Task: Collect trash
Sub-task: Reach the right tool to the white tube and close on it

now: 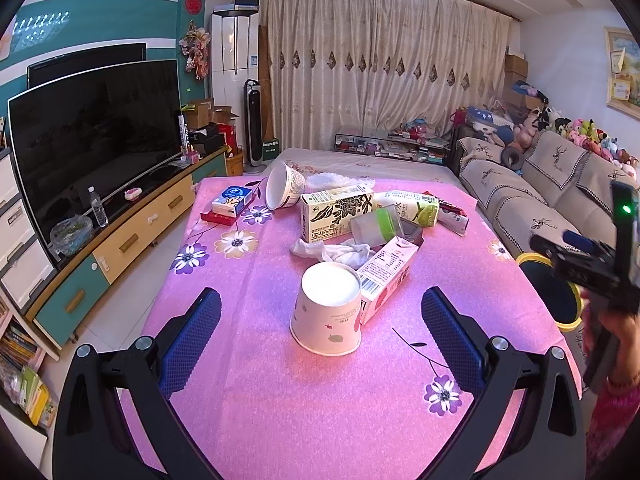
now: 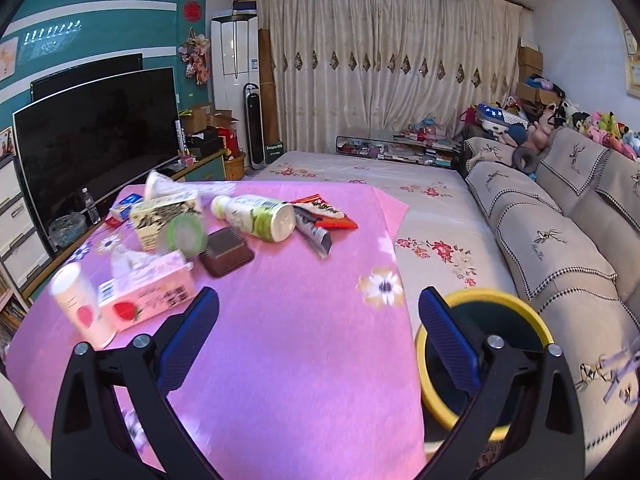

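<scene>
Trash lies on a pink flowered tablecloth (image 1: 280, 400). An upside-down paper cup (image 1: 328, 312) stands just beyond my open, empty left gripper (image 1: 320, 320). Beside it lies a pink strawberry carton (image 1: 386, 276), then a crumpled tissue (image 1: 340, 250), a yellow tea carton (image 1: 340, 212), a clear cup with a green lid (image 1: 378, 226), a tipped bowl (image 1: 284, 186) and a green bottle (image 1: 416, 208). My right gripper (image 2: 318, 320) is open and empty above the cloth; the yellow-rimmed bin (image 2: 484, 356) sits at its right finger. The right view shows the bottle (image 2: 256, 216), snack wrappers (image 2: 324, 216) and a brown tray (image 2: 226, 254).
A sofa (image 2: 560, 240) lines the right side, with a flowered bed cover (image 2: 400, 184) behind the table. A TV (image 1: 92, 136) on a cabinet stands left. A blue tissue pack (image 1: 232, 200) lies on the cloth's far left. The right gripper's body (image 1: 592, 264) shows at the left view's right edge.
</scene>
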A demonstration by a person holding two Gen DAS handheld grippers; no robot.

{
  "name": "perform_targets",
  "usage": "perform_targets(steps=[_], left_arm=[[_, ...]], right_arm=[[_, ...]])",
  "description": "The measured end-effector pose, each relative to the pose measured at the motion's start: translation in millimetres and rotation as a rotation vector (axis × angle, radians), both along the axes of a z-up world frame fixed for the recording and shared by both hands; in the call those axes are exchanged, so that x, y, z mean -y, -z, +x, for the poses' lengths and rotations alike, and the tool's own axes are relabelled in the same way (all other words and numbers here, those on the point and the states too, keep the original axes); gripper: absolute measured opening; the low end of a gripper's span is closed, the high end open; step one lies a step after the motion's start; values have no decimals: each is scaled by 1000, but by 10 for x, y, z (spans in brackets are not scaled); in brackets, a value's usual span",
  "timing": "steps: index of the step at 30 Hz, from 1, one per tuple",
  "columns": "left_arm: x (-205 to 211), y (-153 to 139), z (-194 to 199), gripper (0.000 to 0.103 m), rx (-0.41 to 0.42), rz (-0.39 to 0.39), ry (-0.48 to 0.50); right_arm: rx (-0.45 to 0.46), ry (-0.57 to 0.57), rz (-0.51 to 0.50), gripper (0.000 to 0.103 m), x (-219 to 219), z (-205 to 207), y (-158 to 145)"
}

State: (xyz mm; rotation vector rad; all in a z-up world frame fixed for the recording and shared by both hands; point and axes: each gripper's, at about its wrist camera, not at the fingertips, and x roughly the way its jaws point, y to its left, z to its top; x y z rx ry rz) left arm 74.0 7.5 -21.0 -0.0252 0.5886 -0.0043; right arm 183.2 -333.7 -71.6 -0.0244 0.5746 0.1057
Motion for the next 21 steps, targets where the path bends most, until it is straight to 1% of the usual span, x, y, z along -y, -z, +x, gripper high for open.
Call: perform_targets(steps=[1,2,4,8,10,14,16,19,21], left_arm=[[-11,13,53,99,-1,3,-5],[-16,20,83,99,-2,4,-6],[-26,44,166,99,-7,6,-7],[-33,103,312,99,-20,11,-7],[-42,143,390,99,-30,11,-2],[-30,204,498,99,-45,10,11],[-29,221,543,99,-49,11,15],[-19,237,579,99,-50,9,21],[-25,250,610,99,-53,7,20]], right_arm=[[-15,-12,8,80,13,168,23],[-32,-19,16,78,28,303,54],[-66,-24,21,69,49,583,134],[-130,-55,31,64,53,1086,311],[-159,-58,13,61,24,1298,394],[-210,-63,-4,57,-28,1579,567],[-227,-62,-16,52,-53,1681,622],[-245,-70,-11,47,-58,1802,669],[-255,-70,-5,46,-44,1881,690]])
